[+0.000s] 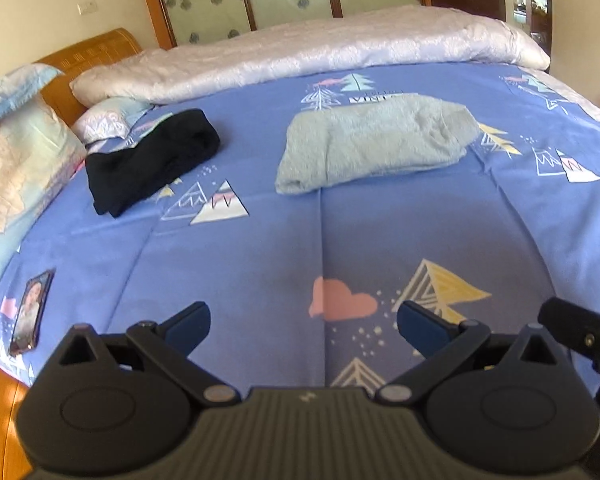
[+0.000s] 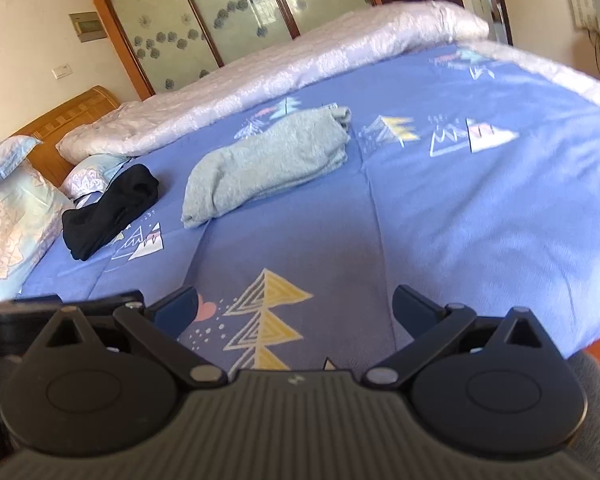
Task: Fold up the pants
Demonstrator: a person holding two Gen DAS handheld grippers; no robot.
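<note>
Left wrist view: grey pants [image 1: 374, 142] folded on bed [image 1: 260, 248]; both hand-held grippers [image 1: 303, 326] [image 2: 292, 310] apart, empty; task apparently complete.

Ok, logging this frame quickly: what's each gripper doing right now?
Left gripper: open, holding nothing, above the bed sheet.
Right gripper: open, holding nothing.

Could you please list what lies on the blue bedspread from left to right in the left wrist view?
Phone → black folded garment → grey folded pants.
</note>
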